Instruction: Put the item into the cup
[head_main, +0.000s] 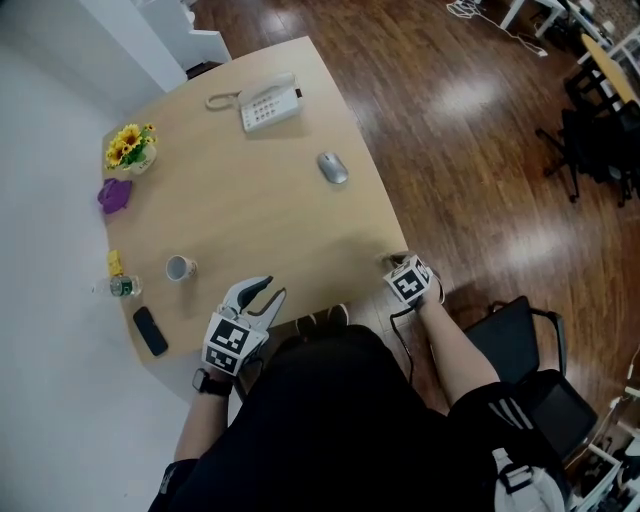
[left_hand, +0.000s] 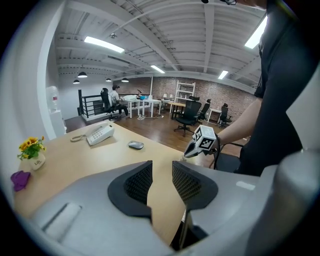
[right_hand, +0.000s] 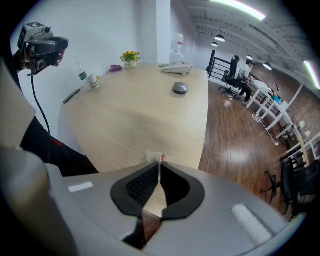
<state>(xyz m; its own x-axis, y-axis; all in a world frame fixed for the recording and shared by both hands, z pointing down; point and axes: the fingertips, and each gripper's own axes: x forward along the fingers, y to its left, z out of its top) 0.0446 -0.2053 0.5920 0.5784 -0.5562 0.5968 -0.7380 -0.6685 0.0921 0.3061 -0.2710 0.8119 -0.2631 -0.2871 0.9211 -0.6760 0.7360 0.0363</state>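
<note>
A small white cup (head_main: 180, 267) stands near the table's left edge; it also shows far off in the right gripper view as the cup (right_hand: 93, 81). At the table's near right corner, my right gripper (head_main: 393, 262) is down on a small white-and-red packet (right_hand: 155, 157). Its jaws (right_hand: 159, 167) are almost together, pinching the packet's edge at the tips. My left gripper (head_main: 264, 289) hovers over the near edge, right of the cup, and is open. Nothing lies between the left gripper's (left_hand: 161, 176) pads, only bare table.
On the wooden table (head_main: 260, 220) are a white desk phone (head_main: 270, 105), a grey mouse (head_main: 333, 168), a pot of yellow flowers (head_main: 130, 150), a purple object (head_main: 114, 194), a small bottle (head_main: 122, 287) and a black handset (head_main: 151, 330). A black chair (head_main: 520, 340) stands at my right.
</note>
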